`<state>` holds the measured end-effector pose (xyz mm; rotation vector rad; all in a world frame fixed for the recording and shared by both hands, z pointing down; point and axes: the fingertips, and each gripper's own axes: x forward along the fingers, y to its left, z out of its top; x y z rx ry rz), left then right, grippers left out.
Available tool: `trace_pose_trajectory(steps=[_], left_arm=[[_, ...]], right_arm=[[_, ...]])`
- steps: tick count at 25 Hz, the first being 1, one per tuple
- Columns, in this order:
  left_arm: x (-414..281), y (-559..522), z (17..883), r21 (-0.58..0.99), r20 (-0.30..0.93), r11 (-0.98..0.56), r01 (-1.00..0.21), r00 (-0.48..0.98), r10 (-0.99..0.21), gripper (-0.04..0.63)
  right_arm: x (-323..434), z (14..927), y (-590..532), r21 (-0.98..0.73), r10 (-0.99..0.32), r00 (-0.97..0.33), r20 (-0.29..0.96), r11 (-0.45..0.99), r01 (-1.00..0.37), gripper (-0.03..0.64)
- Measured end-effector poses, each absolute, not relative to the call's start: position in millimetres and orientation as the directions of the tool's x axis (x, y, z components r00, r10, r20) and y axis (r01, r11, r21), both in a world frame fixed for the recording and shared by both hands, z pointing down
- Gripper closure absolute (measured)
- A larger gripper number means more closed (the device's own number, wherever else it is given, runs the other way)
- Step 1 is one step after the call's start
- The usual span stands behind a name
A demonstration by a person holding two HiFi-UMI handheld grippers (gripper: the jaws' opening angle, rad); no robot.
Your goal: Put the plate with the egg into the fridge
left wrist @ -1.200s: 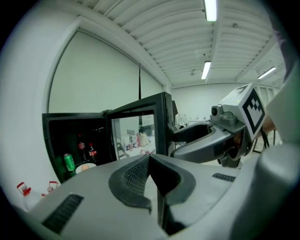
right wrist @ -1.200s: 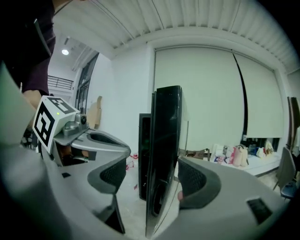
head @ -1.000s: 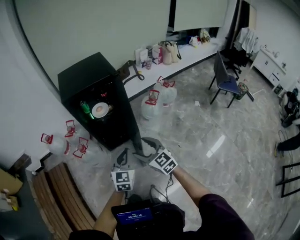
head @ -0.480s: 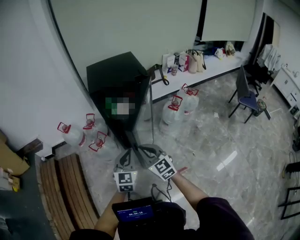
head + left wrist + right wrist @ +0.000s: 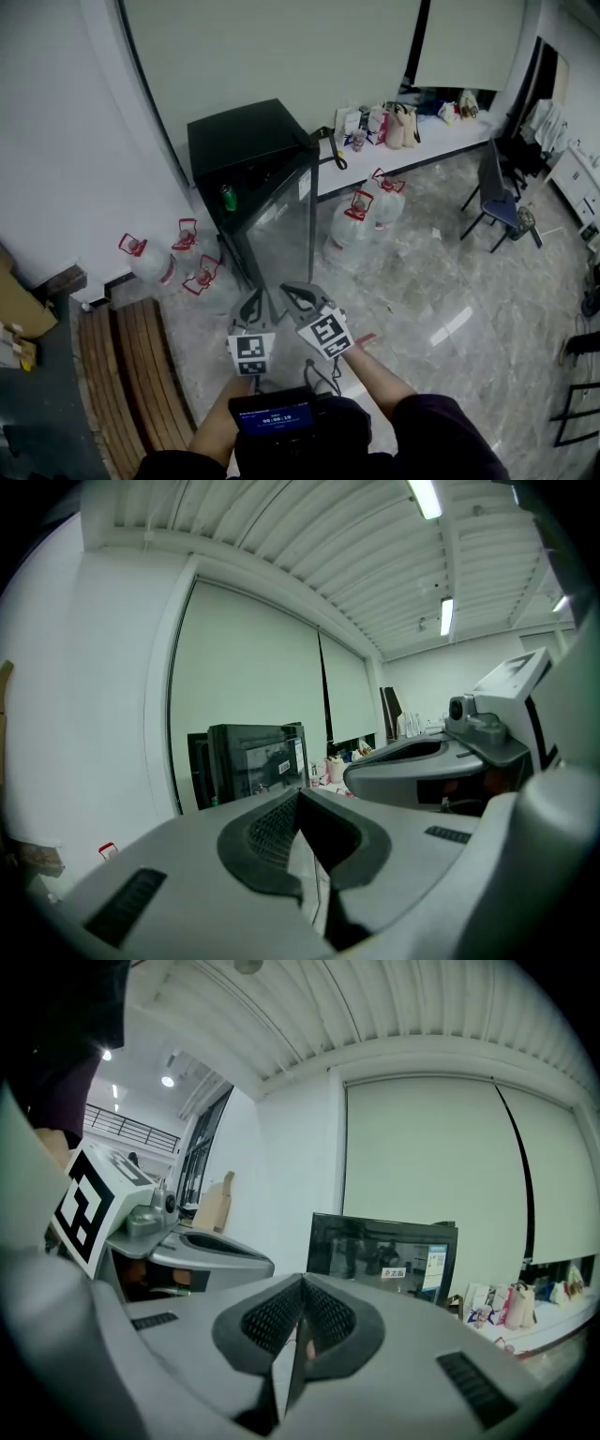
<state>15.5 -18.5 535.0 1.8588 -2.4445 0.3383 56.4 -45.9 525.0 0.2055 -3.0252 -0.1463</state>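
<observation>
Well, both grippers were idle when I checked the views. The left gripper (image 5: 250, 302) had its jaws pressed together with nothing between the ribbed pads. The right gripper (image 5: 296, 298) was the same, pads meeting and empty. I held them side by side, low in front of the body and pointed toward the black fridge (image 5: 246, 141), which I read as a neutral carry and not a reach.

The plate with the egg showed in none of my views, and neither gripper had it. If it sat on a shelf, the fridge's glass door (image 5: 286, 225) hid it, because the pane threw back reflections of the room. That door stood not quite flush with the cabinet. A narrow gap on its left side showed a green bottle (image 5: 228, 197) inside.

My judgement was that the placing was done, or at least out of my hands, and that only the door was left to settle. With both jaws shut I could push the pane home with a blunt tip, and nothing would snag.

Water jugs with red handles (image 5: 352, 225) stood just right of the fridge, and more (image 5: 141, 262) stood to its left by the wall. They left a clear lane of marble floor (image 5: 441, 309) straight ahead, so I kept the grippers centred on the door.
</observation>
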Motion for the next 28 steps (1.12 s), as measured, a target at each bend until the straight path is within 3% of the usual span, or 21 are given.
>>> trace_pose_trajectory(steps=[28], left_arm=[[7.5,-25.7,537.0,-0.115,0.16,0.246,-0.963,-0.262,-0.952,0.586]], right_arm=[[46.5,526.9,-47.1,0.111,-0.145,-0.983,0.112,0.985,-0.132,0.607]])
